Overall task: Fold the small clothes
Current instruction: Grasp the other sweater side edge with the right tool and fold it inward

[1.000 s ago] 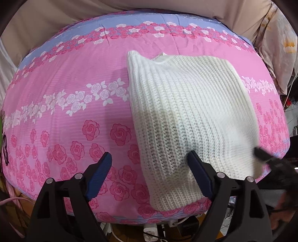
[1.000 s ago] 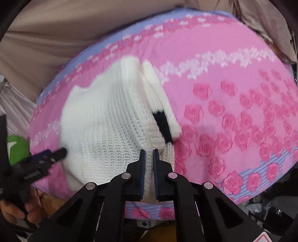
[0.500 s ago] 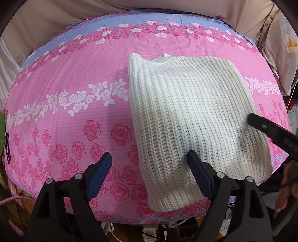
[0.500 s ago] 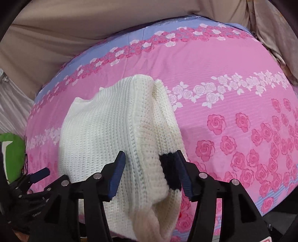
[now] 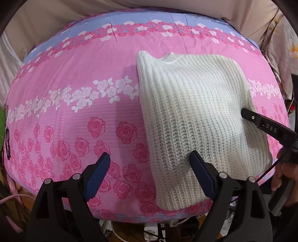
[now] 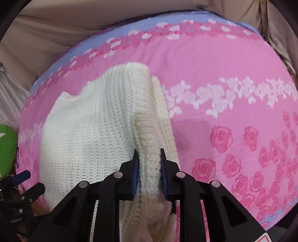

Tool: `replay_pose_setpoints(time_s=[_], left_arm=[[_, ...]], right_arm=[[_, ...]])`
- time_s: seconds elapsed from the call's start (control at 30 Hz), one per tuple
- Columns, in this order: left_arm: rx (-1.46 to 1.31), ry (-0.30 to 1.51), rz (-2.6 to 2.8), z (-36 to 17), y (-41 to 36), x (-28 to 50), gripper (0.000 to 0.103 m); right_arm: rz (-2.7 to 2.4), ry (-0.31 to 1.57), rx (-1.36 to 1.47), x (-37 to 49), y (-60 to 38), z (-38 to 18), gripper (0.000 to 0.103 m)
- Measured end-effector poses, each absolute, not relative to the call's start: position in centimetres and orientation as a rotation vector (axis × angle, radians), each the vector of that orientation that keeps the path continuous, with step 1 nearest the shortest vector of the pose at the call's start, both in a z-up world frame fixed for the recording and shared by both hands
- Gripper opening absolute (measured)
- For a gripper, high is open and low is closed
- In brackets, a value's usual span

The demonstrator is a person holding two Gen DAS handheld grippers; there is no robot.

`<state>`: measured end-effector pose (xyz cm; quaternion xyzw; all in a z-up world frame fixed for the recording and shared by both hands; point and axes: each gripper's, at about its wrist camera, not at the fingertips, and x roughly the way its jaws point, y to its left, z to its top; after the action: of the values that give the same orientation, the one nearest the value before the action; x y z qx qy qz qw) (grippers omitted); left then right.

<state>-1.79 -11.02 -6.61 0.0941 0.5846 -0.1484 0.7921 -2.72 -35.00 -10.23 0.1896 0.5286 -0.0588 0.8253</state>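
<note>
A white knit sweater (image 5: 195, 115) lies folded on the pink rose-patterned bed cover (image 5: 74, 111). My left gripper (image 5: 150, 154) hangs open over its near left edge, one finger above the knit and the other above the cover, holding nothing. My right gripper (image 6: 149, 154) is closing on the thick folded side edge of the sweater (image 6: 89, 141); the knit fills the gap and both pads press on it. A right gripper finger (image 5: 249, 115) shows at the sweater's right side. The left gripper (image 6: 31, 181) is at the bottom left of the right wrist view.
Beige fabric (image 5: 55, 16) backs the bed. A flower-print cloth (image 5: 285, 46) hangs at the right. A green object (image 6: 7, 149) sits by the bed's left side. Cables and a power strip (image 5: 152, 229) lie below the near edge. A hand (image 5: 285, 175) holds the right gripper.
The right gripper opened, moved onto the sweater's right folded edge and narrowed around it. The left gripper kept still and open.
</note>
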Motion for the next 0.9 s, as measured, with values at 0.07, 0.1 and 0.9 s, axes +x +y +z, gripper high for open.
replay_pose_setpoints(time_s=[0.07, 0.1, 0.9], left_arm=[[0.214, 1.248, -0.339, -6.3, -10.9, -2.3, 0.084], [0.223, 1.251, -0.369, -6.1, -10.8, -2.7, 0.084], [0.316, 1.391, -0.518, -9.1, -11.9, -6.0, 0.038]], right_arm=[[-0.123, 1.09, 0.444, -3.6, -35.1, -8.3, 0.024], [-0.132, 1.06, 0.438, -4.5, -34.9, -6.8, 0.027], [-0.116, 1.217, 0.5, -14.1, -32.8, -11.0, 0.019]])
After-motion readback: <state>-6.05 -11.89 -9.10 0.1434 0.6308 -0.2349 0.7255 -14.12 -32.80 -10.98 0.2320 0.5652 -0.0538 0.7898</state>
